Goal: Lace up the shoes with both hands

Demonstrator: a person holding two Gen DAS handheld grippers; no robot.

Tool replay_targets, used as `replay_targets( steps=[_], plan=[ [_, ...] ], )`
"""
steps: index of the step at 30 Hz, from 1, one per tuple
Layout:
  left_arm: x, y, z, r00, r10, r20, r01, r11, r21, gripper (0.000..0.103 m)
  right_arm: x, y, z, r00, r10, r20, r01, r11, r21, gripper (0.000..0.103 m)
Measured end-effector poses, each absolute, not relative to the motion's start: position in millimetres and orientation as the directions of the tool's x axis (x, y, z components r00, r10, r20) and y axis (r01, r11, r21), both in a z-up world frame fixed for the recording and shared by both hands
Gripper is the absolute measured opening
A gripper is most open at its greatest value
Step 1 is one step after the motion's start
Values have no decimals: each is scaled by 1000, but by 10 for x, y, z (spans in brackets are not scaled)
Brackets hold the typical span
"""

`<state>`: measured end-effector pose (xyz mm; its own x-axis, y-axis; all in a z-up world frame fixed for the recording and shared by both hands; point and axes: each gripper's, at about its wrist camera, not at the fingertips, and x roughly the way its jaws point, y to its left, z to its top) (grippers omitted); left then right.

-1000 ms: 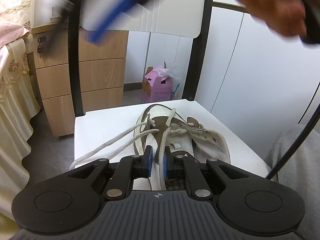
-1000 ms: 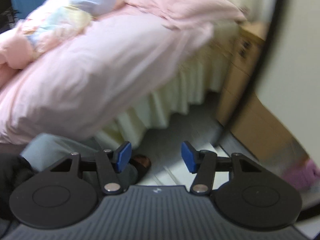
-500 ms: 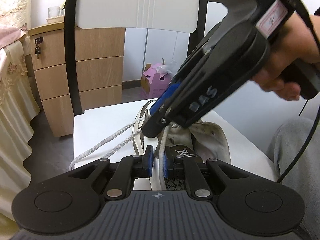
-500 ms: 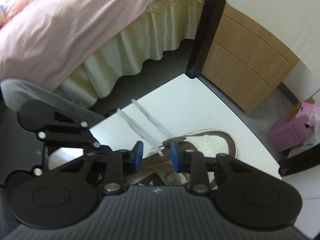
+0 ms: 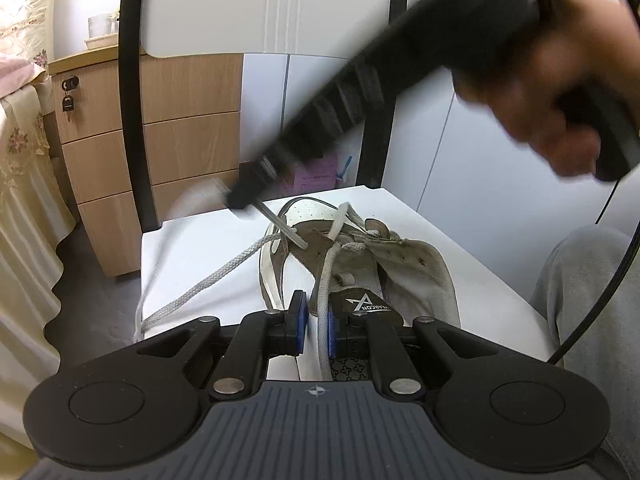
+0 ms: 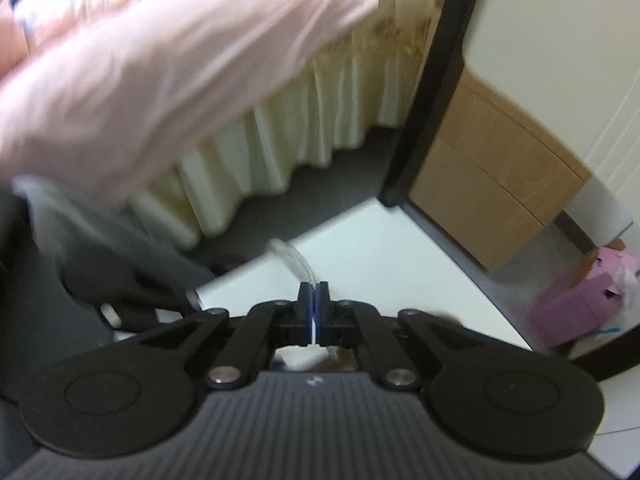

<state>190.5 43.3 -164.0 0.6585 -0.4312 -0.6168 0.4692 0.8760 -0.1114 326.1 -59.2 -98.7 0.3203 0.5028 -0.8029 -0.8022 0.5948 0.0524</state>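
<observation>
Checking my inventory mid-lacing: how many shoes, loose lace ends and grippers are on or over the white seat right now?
Shoes: 1, the white shoe.
Lace ends: 2, one in the left gripper, one in the right gripper.
Grippers: 2, both shut on a lace end.
Total: 5

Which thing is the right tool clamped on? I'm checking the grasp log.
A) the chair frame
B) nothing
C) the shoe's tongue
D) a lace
D: the right tool has just been closing, and a white lace runs out from between its blue pads.
</observation>
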Motion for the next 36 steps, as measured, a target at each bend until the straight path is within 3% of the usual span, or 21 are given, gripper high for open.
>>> replay_targets(
  steps=[8,16,19,25,26,28,29,30,36],
  plan=[
    [1892,416,-1638,658,-431,-617,476,873,-103,11,3303,-228,-320,311,657,-687,-840,528,124,2],
    [1897,429,-1641,655,-435,-618,481,870,-103,11,3196,377,-12,216,737,-640,-901,403,161,2],
    [1899,437,-1637,655,-437,-617,480,871,-107,11,3078,611,19,169,747,-643,-925,345,158,2],
    [1905,448,-1632,653,-439,-617,479,871,-113,11,3040,799,-151,127,668,-734,-939,320,128,4],
    [1908,443,-1633,653,-438,-618,479,871,-112,11,3047,787,-197,123,653,-747,-935,328,133,6],
    [1913,438,-1636,653,-436,-619,478,872,-110,11,3068,734,-266,132,629,-766,-930,346,123,23],
    [1916,437,-1638,654,-435,-619,477,872,-110,11,3074,700,-291,137,618,-774,-929,352,117,42],
    [1918,436,-1639,654,-435,-619,476,872,-109,11,3070,653,-315,148,607,-781,-927,361,106,52],
    [1917,432,-1637,657,-431,-619,470,875,-111,11,3216,260,-382,204,541,-816,-901,429,59,51]
  ],
)
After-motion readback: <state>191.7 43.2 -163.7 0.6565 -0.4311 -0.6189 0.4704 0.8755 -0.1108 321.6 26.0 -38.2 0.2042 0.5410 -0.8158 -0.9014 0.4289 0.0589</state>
